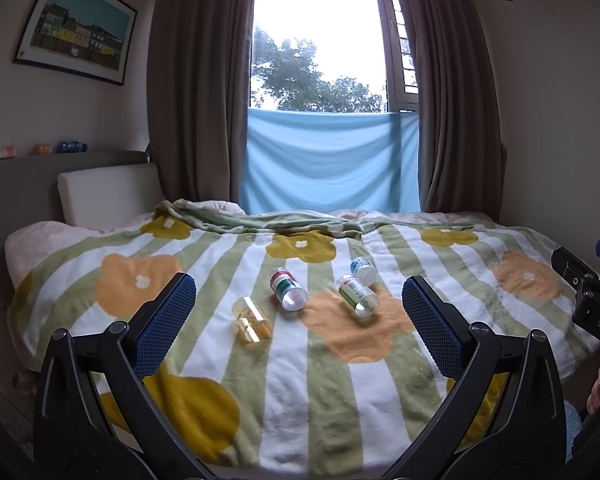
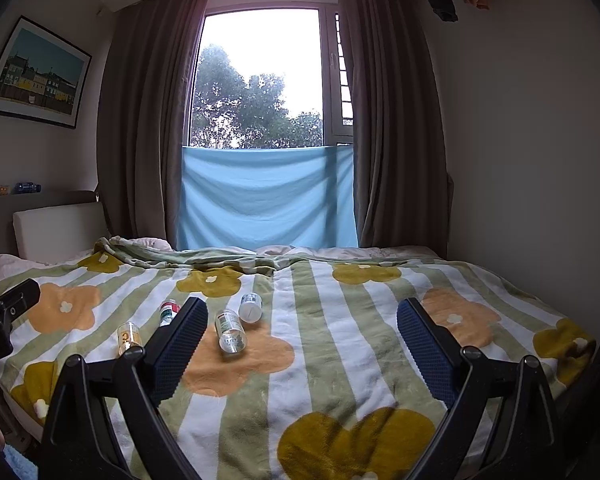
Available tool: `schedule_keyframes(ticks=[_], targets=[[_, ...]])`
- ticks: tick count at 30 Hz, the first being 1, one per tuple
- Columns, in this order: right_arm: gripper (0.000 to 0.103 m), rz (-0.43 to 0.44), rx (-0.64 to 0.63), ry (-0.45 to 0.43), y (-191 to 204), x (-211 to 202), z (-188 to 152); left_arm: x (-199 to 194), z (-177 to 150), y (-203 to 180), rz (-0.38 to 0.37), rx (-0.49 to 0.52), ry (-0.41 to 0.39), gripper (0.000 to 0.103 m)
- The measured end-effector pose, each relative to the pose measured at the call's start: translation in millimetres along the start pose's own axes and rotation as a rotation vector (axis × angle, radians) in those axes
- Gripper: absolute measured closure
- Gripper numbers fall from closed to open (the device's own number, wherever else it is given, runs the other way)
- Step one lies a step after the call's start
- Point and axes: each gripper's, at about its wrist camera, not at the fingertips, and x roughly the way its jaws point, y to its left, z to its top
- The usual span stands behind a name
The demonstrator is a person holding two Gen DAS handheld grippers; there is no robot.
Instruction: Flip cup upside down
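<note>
Both grippers, left gripper (image 1: 299,312) and right gripper (image 2: 302,332), hover spread wide, holding nothing. Ahead of the left one, slightly leftward, the yellowish cup (image 1: 251,319) lies sideways on the bed (image 1: 372,400). It looks light, rigid, slippery; pinch mid-body.

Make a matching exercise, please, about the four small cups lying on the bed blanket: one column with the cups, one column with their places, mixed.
Things:
1. yellow cup
2. red-banded cup
3. green-banded cup
4. blue-banded cup

Places in the left wrist view:
A. farthest toward the window
B. leftmost, nearest the left gripper pad
C. on the orange flower
D. between the yellow cup and the green-banded one

Pairs: 1-B, 2-D, 3-C, 4-A
</note>
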Motion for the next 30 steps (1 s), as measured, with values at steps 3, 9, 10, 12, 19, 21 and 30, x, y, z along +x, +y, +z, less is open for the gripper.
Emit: schedule_keyframes(ticks=[3, 9, 10, 12, 19, 21, 30], targets=[[0.008, 0.002, 0.000, 0.001, 0, 0, 0, 0, -1, 0, 0.000, -0.001, 0.005, 0.000], [0.008, 0.003, 0.000, 0.004, -1, 0, -3, 0, -2, 1, 0.001, -0.001, 0.006, 0.000], [0.008, 0.003, 0.000, 0.005, -1, 0, -3, 0, -2, 0, 0.001, -0.001, 0.007, 0.000], [0.008, 0.004, 0.000, 0.007, 0, 0, -6, 0, -3, 2, 0.003, -0.003, 0.011, 0.000], [0.008, 0.008, -0.005, 0.029, 3, 4, -12, 17, -1, 9, 0.009, -0.013, 0.063, 0.000], [0.008, 0.013, -0.009, 0.042, 3, 9, -14, 31, -1, 11, 0.022, -0.005, 0.098, 0.000], [0.008, 0.064, -0.026, 0.116, 8, 37, -38, 141, -15, 35, 0.064, 0.001, 0.294, 0.000]])
